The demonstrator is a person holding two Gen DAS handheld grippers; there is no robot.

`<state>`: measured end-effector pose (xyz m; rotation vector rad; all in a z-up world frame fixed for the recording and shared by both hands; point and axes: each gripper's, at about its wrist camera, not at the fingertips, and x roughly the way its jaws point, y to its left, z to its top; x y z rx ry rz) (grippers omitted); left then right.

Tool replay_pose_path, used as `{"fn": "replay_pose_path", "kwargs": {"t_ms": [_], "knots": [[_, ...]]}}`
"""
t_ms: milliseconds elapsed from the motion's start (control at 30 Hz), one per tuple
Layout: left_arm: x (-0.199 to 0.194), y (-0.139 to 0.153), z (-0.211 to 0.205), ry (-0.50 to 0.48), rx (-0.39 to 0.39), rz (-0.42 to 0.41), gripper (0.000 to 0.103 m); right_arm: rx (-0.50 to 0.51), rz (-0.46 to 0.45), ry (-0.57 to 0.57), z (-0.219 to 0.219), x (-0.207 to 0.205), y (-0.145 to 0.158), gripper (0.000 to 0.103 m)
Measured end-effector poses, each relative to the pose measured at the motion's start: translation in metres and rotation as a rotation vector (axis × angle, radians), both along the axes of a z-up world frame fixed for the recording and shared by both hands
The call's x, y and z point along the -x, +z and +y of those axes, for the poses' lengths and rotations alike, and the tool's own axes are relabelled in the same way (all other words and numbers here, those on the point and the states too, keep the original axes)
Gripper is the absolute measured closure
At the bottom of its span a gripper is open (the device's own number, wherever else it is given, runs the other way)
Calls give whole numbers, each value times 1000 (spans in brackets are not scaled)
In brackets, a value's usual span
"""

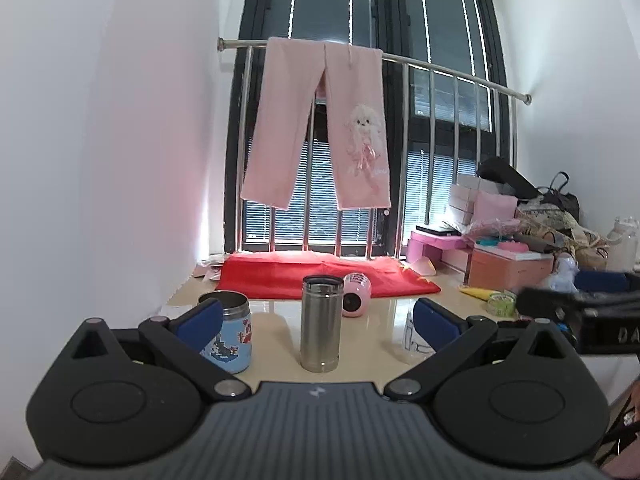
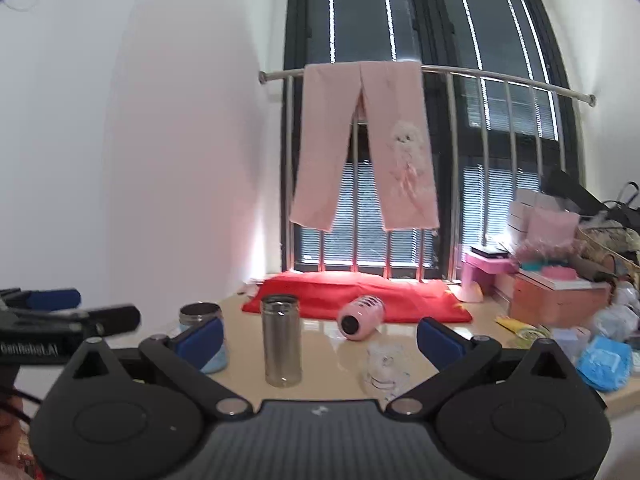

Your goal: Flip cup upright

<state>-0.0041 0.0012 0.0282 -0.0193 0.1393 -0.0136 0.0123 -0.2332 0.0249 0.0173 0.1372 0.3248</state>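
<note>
A pink cup (image 1: 356,294) lies on its side on the beige table, its dark mouth facing me; it also shows in the right wrist view (image 2: 360,316). A tall steel cup (image 1: 321,323) stands upright in front of it, also in the right wrist view (image 2: 281,340). A blue cartoon cup (image 1: 229,332) stands upright at the left. A clear glass cup (image 2: 384,364) stands near the right. My left gripper (image 1: 318,322) is open and empty, short of the cups. My right gripper (image 2: 320,338) is open and empty, also short of them.
A red cloth (image 1: 320,274) lies at the back of the table (image 1: 372,344) under a railing hung with pink trousers (image 1: 320,128). Boxes and bags (image 1: 520,240) pile up at the right. A blue packet (image 2: 604,362) lies at the table's right edge.
</note>
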Motion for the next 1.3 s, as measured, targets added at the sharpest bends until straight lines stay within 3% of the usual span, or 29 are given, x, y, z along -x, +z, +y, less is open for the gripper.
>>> {"fn": "replay_pose_path", "kwargs": {"t_ms": [1300], "knots": [[0, -7, -1, -9, -3, 13, 0, -20, 29, -35, -12, 2, -9, 0]]}}
